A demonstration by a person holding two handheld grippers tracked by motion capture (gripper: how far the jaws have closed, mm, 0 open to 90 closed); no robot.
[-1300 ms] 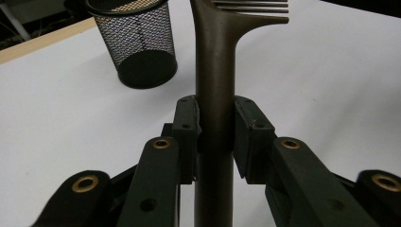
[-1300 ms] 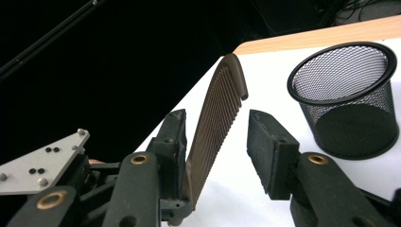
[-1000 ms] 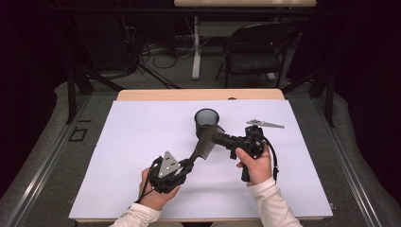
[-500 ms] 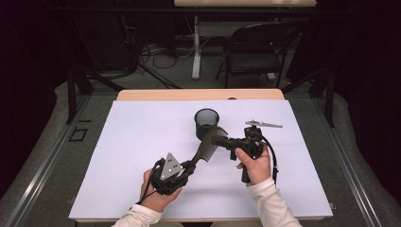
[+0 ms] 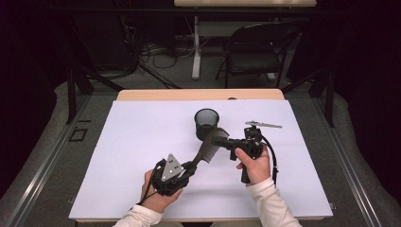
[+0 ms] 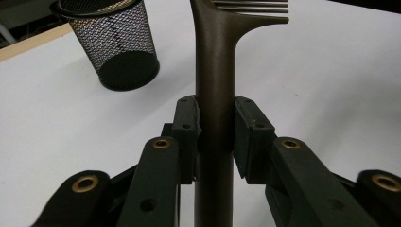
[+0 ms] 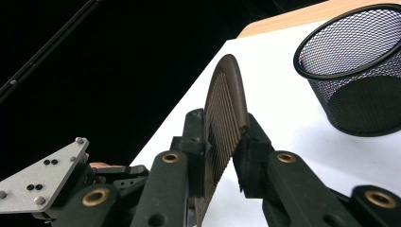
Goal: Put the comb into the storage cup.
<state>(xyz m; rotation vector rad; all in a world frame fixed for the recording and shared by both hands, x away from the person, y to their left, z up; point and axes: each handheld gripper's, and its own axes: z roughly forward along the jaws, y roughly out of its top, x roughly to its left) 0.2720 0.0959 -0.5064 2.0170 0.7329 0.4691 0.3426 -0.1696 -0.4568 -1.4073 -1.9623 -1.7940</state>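
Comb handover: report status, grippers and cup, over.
Left gripper shut on comb handle. Right gripper jaws just closing, pads at the toothed end. Mesh cup upright just beyond, clear of the comb.

This looks like a lab or recording studio set up for handling trials. A wooden table [image 5: 198,94] covered with a plain white sheet [image 5: 142,142] stands on grey carpet, ringed by black curtains. Behind it sit a black folding metal chair [image 5: 255,52], loose black cables on the floor [image 5: 151,49], and black metal stand legs [image 5: 75,85].
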